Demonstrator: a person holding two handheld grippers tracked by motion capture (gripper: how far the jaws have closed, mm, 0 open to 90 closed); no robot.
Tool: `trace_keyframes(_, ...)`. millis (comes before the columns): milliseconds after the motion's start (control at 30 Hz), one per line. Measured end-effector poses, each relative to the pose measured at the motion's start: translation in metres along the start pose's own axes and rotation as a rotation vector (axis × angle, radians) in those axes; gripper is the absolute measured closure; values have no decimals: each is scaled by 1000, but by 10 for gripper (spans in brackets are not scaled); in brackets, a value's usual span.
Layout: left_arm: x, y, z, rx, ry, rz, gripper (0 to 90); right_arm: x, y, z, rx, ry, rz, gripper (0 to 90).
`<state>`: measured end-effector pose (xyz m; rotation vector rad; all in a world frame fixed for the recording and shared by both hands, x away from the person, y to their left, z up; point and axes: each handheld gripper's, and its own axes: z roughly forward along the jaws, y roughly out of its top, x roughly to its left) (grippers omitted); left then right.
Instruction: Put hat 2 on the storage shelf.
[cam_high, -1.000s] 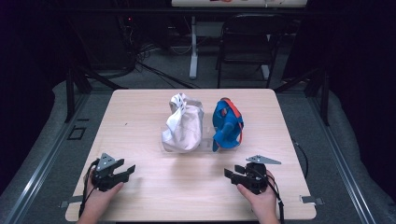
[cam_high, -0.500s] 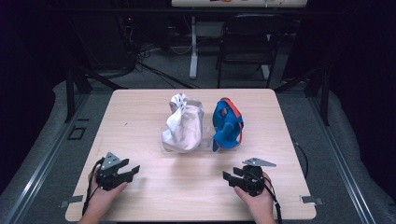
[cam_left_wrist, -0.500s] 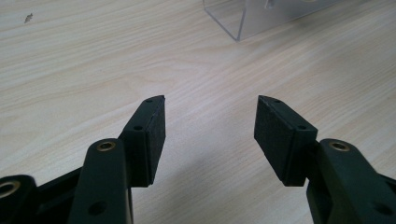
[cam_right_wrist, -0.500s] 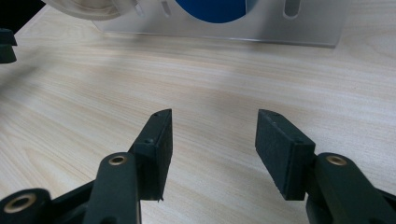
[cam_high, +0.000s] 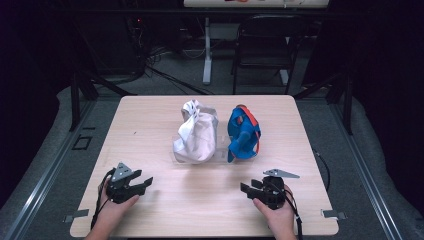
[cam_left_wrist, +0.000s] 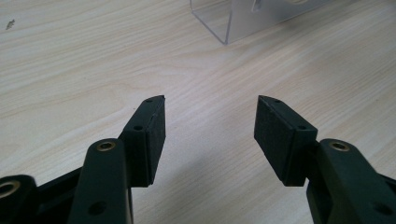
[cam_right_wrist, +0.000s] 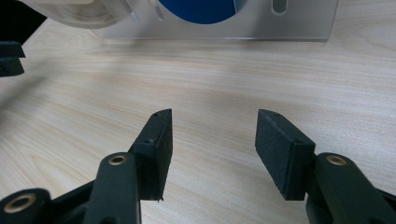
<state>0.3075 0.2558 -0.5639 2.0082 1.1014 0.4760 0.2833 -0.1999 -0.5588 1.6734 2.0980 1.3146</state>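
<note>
The pale wooden tabletop (cam_high: 150, 130) takes up the middle of the high view, with dark floor around it and a black chair (cam_high: 260, 50) at the upper centre. On it, a little above the frame's centre, stands a clear acrylic stand (cam_high: 220, 159); its corner shows at the top of the left gripper view (cam_left_wrist: 224, 28) and its front wall runs along the top of the right gripper view (cam_right_wrist: 299, 23).

A crumpled white bag (cam_high: 196, 132) sits in the stand's left half, and a blue pouch with an orange strap (cam_high: 243, 132) stands upright just beside it on the right. The two are near each other, though whether they touch cannot be told.

The left gripper (cam_high: 142, 184) lies at the lower left of the high view, the right gripper (cam_high: 246, 189) at the lower right, both low over bare wood and well apart from the stand. In each gripper view the fingers (cam_left_wrist: 152, 130) (cam_right_wrist: 156, 144) are spread wide with nothing between them.

The likely next step is a reach toward the stand. The risks look like these: the stand is light and clear, so a finger may catch its hard-to-see edge and shove it, tipping the upright pouch. The bag is soft, so a shallow pinch could take a loose fold and drag the bag against its neighbour.
</note>
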Motion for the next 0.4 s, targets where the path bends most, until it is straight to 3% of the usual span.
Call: trace_keyframes(400,-8,5,2,7,-18,33,440,-4,-1,-2,-1,1,12,463)
